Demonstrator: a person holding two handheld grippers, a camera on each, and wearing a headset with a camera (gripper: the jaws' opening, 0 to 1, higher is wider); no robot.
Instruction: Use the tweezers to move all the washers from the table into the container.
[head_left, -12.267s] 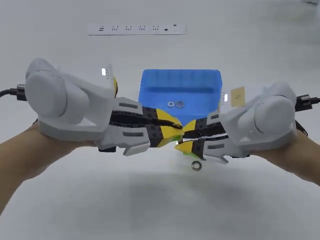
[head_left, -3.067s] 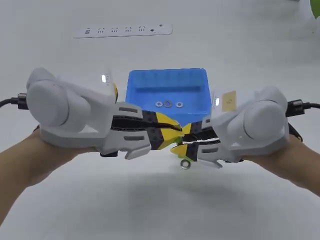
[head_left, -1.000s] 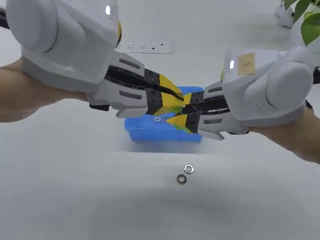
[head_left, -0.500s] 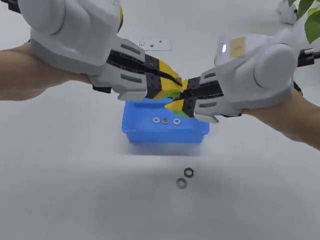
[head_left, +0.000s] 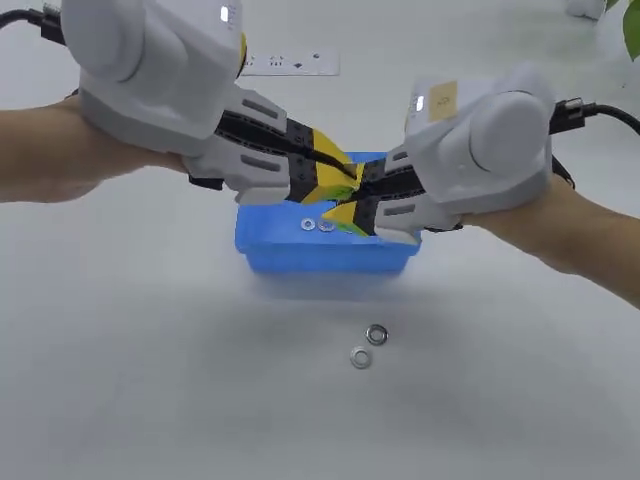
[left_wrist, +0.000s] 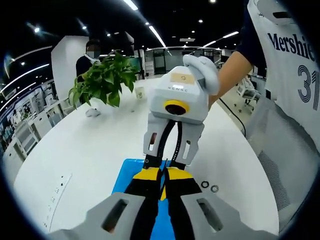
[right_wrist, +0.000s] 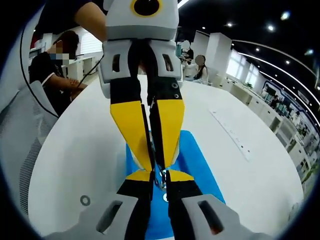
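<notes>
The left gripper (head_left: 350, 180) and the right gripper (head_left: 347, 213) meet tip to tip, their jaws facing each other. Directly beneath the jaws, a blue rectangular plastic container (head_left: 300, 258) stands on the white bench (head_left: 150, 380). Small metal washers (head_left: 318, 225) lie in the container, just below and left of the jaw tips. Two more metal washers (head_left: 376, 335) lie just beside each other on the bench, on the person's side of the jaws, apart from the container. A long white power strip (head_left: 290, 63) lies on the bench well beyond the jaws.

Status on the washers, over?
Left gripper, right gripper shut, tip to tip over blue container. Two washers inside, two more on table, nothing blocking them.
</notes>
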